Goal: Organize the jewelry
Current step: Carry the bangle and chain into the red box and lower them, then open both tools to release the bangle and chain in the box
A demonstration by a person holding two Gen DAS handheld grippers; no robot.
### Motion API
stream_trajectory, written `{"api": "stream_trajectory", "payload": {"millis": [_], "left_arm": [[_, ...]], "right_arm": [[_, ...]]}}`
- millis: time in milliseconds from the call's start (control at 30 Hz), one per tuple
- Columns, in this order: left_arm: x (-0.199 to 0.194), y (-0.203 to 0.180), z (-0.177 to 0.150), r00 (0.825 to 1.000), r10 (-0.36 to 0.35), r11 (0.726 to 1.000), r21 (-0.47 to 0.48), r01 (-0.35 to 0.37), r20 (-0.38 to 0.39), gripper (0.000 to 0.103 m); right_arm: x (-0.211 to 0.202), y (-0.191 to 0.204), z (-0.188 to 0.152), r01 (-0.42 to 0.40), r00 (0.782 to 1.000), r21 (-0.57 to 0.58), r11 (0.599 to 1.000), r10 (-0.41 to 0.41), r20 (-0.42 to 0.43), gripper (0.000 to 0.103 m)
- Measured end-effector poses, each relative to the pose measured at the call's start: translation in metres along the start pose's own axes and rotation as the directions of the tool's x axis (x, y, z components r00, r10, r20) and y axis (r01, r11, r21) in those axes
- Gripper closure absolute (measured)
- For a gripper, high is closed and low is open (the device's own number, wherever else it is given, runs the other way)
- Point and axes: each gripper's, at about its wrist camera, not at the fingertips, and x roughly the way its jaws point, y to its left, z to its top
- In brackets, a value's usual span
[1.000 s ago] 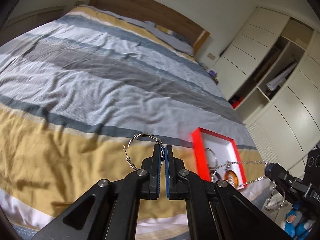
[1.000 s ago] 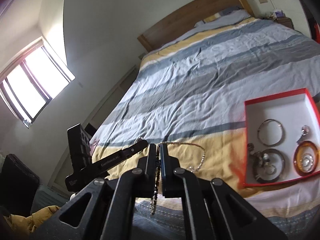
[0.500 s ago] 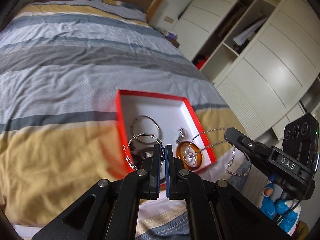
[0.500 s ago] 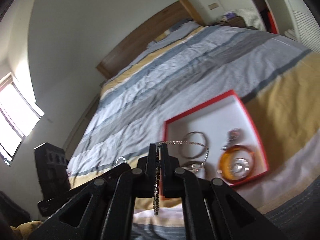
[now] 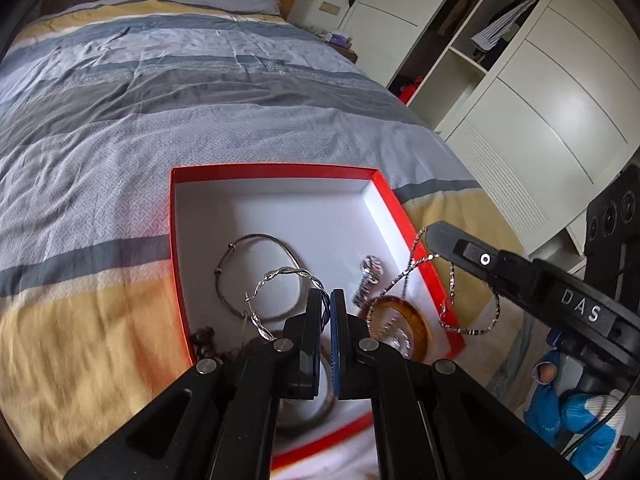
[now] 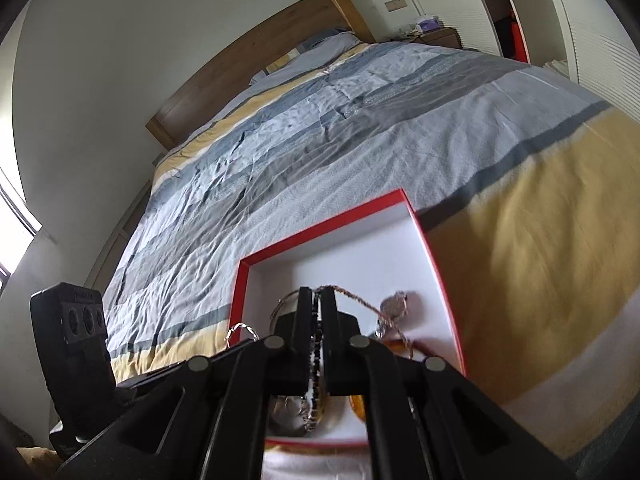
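I am holding my left tool [image 5: 329, 300] clamped on a twisted silver hoop [image 5: 280, 280] over the near part of the red box [image 5: 176, 240], which is lying on the striped bed [image 5: 160, 100]; my right tool [image 6: 318, 300] is pinching a silver chain [image 5: 448, 292] whose loop is dangling over the box's right rim; inside are lying a thin bangle [image 5: 256, 240], an amber ring [image 5: 420, 324] and a small charm [image 5: 370, 274].

left tongs [image 5: 327, 300] — black, blue pads, silver screws | right tongs [image 6: 318, 300] — black
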Motion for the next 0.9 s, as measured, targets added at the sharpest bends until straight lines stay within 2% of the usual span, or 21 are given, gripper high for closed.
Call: {"api": "stream_trajectory", "payload": {"millis": [333,400,500,567,633,700,900], "left_arm": [[0.035,0.015,-0.003,0.995,0.071,0.997,0.002,-0.071,-0.075,0.099],[0.035,0.016,-0.002,0.994,0.081,0.997,0.002,-0.081,-0.077,0.099],[0.035,0.017,0.0,0.992,0.096,0.995,0.003,-0.096,-0.079,0.089],[0.033,0.016,0.001,0.991,0.105,0.994,0.002,-0.105,-0.078,0.072],[0.031,0.016,0.001,0.991,0.11,0.994,0.001,-0.11,-0.077,0.069],[0.028,0.015,0.0,0.991,0.112,0.994,0.003,-0.112,-0.079,0.068],[0.01,0.005,-0.003,0.992,0.111,0.994,0.019,-0.11,-0.062,0.067]], "right_arm": [[0.043,-0.009,-0.004,0.099,0.988,-0.039,0.994,-0.103,-0.113,0.099],[0.047,-0.014,-0.006,0.122,0.983,-0.037,0.992,-0.126,-0.133,0.096],[0.046,-0.022,-0.007,0.149,0.978,-0.016,0.989,-0.15,-0.144,0.095],[0.042,-0.023,-0.008,0.161,0.976,-0.016,0.987,-0.161,-0.147,0.095],[0.039,-0.023,-0.008,0.168,0.974,-0.024,0.986,-0.169,-0.149,0.087],[0.032,-0.022,-0.007,0.169,0.976,-0.02,0.985,-0.17,-0.139,0.073],[0.007,-0.012,-0.004,0.17,0.98,-0.003,0.985,-0.17,-0.1,0.072]]}}
